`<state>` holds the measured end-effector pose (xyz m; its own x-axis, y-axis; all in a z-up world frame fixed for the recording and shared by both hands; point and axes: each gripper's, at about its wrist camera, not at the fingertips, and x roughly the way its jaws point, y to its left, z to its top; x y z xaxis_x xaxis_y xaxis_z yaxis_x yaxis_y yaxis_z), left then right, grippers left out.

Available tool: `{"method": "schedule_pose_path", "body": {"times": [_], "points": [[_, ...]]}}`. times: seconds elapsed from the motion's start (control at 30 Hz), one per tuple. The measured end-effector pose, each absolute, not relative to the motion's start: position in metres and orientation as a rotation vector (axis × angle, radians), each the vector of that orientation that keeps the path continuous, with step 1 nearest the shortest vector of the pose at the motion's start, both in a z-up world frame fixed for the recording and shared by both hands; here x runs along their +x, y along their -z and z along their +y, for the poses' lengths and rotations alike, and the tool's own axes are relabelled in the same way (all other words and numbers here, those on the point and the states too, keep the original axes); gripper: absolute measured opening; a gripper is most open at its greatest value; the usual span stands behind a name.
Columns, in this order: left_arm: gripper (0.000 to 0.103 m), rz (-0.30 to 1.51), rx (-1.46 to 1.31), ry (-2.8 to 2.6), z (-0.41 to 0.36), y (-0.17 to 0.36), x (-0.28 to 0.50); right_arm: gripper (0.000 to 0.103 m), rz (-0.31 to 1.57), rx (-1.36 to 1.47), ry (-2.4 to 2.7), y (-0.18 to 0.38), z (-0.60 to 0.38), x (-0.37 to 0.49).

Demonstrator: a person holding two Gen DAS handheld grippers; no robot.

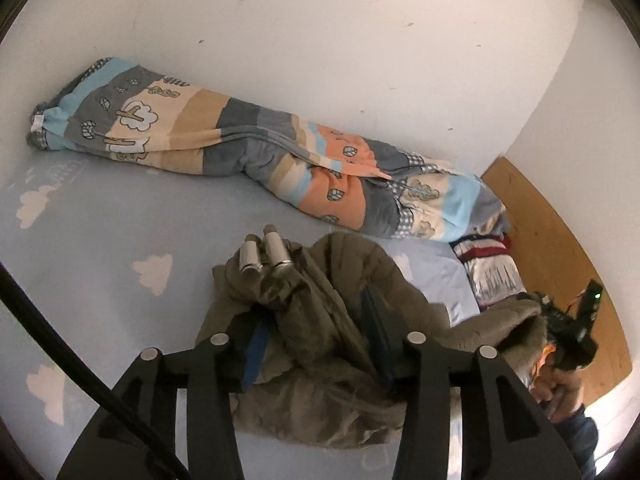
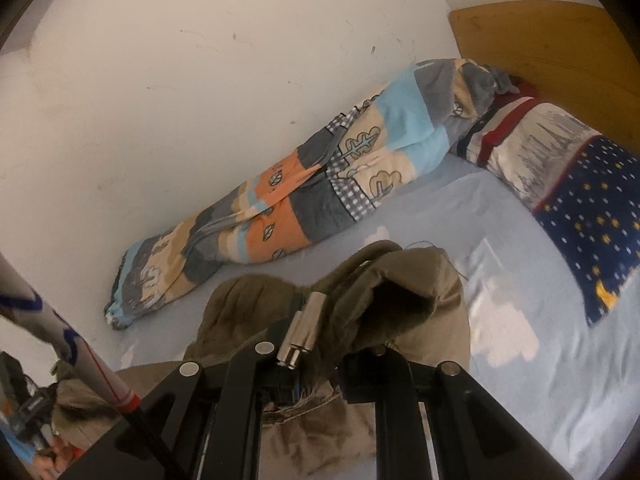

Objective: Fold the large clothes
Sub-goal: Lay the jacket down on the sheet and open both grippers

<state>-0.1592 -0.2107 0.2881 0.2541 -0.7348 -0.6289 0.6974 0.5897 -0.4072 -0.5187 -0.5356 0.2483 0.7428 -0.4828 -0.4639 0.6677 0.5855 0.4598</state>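
Left wrist view: olive jacket [image 1: 320,344] bunched at lower centre on the cloud-print sheet [image 1: 100,240], draped between the left gripper [image 1: 316,332] fingers, which stand apart. Rolled patterned quilt [image 1: 240,148] lies along the white wall [image 1: 320,40] above. Right gripper [image 1: 576,332] at right edge.

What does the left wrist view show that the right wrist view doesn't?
Only the left wrist view: the quilt's far end with its white tag against the wall, and the other gripper at the right edge beside the coat.

Only the right wrist view: the navy star-print pillow, and a white sleeve at the lower left.

Both: the olive coat bunched between the fingers, the rolled patchwork quilt along the wall, the blue cloud-print sheet and the wooden headboard.
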Motion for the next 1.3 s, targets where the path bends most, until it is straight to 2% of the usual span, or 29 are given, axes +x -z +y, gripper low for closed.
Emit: {"method": "schedule_pose_path", "body": {"times": [0.1,0.27,0.37,0.67,0.77,0.83,0.9,0.93,1.13,1.3], "points": [[0.054,0.882,-0.114,0.973,-0.221,-0.293,-0.127,0.014,0.33,0.659,0.732,-0.243,-0.572,-0.486],[0.055,0.812,-0.097,0.884,-0.228,-0.298,-0.089,0.014,0.37,0.722,0.791,-0.217,-0.623,-0.457],[0.055,0.824,-0.053,0.896,-0.241,-0.283,-0.085,0.014,0.409,0.753,0.821,-0.195,-0.649,-0.44],[0.055,0.949,0.24,1.007,-0.351,-0.162,-0.141,0.017,0.5,0.836,0.823,-0.148,-0.688,-0.408],[0.056,0.993,0.297,0.939,-0.377,-0.125,-0.137,0.029,0.46,0.91,0.742,-0.146,-0.695,-0.419],[0.058,1.039,0.272,0.914,-0.384,-0.111,-0.126,0.048,0.412,0.943,0.68,-0.149,-0.692,-0.434],[0.059,1.044,0.257,0.902,-0.388,-0.105,-0.117,0.062,0.372,0.94,0.654,-0.158,-0.686,-0.449],[0.061,1.043,0.259,0.896,-0.39,-0.103,-0.113,0.065,0.356,0.92,0.641,-0.164,-0.681,-0.457],[0.068,1.027,0.251,0.875,-0.39,-0.089,-0.108,0.065,0.464,0.717,0.616,-0.167,-0.634,-0.475],[0.075,1.008,0.266,0.857,-0.391,-0.081,-0.11,0.065,0.65,0.481,0.664,-0.124,-0.6,-0.441]]}}
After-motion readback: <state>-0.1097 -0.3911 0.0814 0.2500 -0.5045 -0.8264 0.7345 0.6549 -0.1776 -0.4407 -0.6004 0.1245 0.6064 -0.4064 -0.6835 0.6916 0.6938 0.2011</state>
